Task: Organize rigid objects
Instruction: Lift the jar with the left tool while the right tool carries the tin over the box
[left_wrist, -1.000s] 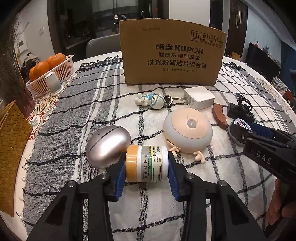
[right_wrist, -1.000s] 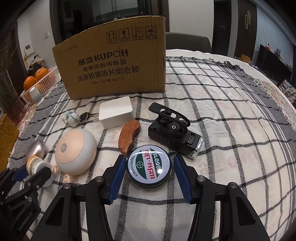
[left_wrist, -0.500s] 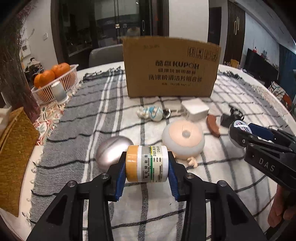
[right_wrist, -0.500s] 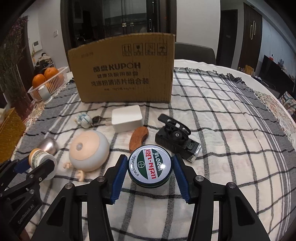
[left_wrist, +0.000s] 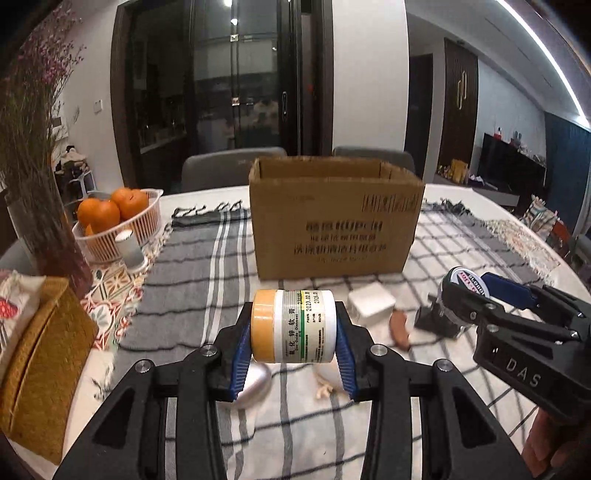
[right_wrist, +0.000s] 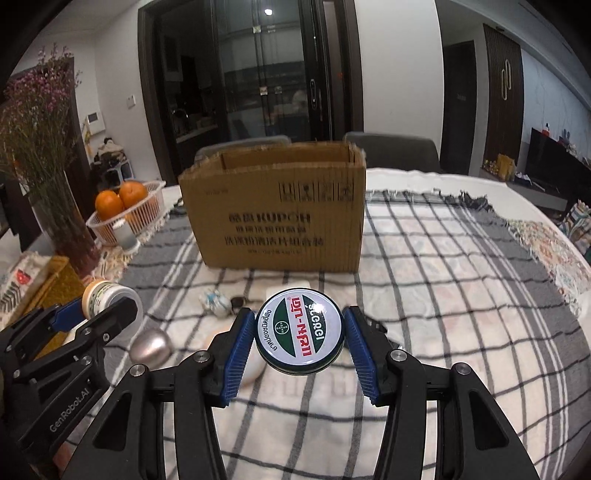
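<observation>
Two items are held clear of the worktop (left_wrist: 480, 236): the ointment jar (left_wrist: 293, 326) is clamped in the left tool (left_wrist: 293, 332), the round tin (right_wrist: 300, 332) in the right tool (right_wrist: 300, 338). The cardboard box (right_wrist: 277, 221) is not yet reached; several items remain on the cloth.

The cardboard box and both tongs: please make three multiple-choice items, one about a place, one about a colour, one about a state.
1. Where do the oranges lie?
A. in the cardboard box
B. in a white basket
C. on the checked cloth

2. What colour is the cap of the ointment jar?
A. blue
B. green
C. yellow-orange

3. What is the state of the right tongs?
A. shut on the round tin
B. open, empty
C. shut, empty

Answers: B, the white basket holds them; C, the cap shows between the left tongs; A, the pads press the round tin.
</observation>
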